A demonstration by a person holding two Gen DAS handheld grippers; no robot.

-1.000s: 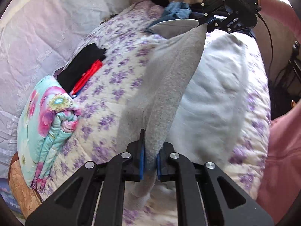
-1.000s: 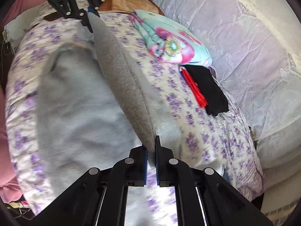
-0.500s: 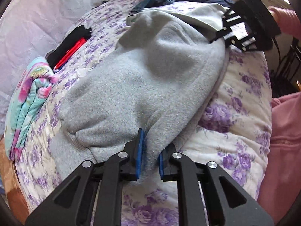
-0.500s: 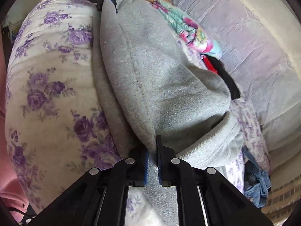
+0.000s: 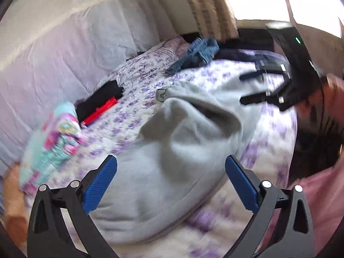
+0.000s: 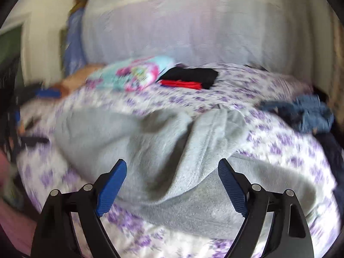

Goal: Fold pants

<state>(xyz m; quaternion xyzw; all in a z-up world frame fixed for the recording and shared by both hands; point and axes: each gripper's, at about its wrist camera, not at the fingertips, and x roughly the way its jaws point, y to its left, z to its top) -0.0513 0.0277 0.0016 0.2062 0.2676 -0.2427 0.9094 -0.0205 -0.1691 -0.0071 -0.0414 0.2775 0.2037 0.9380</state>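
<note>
Since earlier: both claws pinched an edge of the grey pants a second ago, the cloth lifted between them; now both have let go and the pants lie dropped on the bed
Left claw [image 5: 171, 179]: jaws opening, spread wide, blue pads [image 5: 100, 186] clear of the cloth on either side; nothing pinched
Right claw [image 6: 172, 182]: jaws opening, spread wide, blue pads [image 6: 111, 187] apart from the fabric; nothing pinched
Right claw, seen from left view [image 5: 264, 87]: hovers over the far end of the pants, black fingers apart, blurred
Left claw, seen from right view: only a dark smear at the left edge; state cannot be told there
Grey pants [image 5: 172, 150]: rumpled heap on the bed, doubled over itself, a raised fold humped in the middle; near edge runs between and just ahead of the left claw's fingers
Grey pants, right view [image 6: 163, 150]: upper layer bunched over a flatter lower layer, the loose corner hanging between the right claw's fingers, not touching the pads
Bed cover [image 5: 133, 99]: white with purple flowers, under the pants
Folded floral blanket [image 5: 56, 133]: left of the pants, apart from them
Black and red garment [image 5: 101, 103]: beyond the blanket, well apart from the pants
Blue denim [image 5: 197, 53]: crumpled at the far end of the bed
Image quality: both views motion-blurred
</note>
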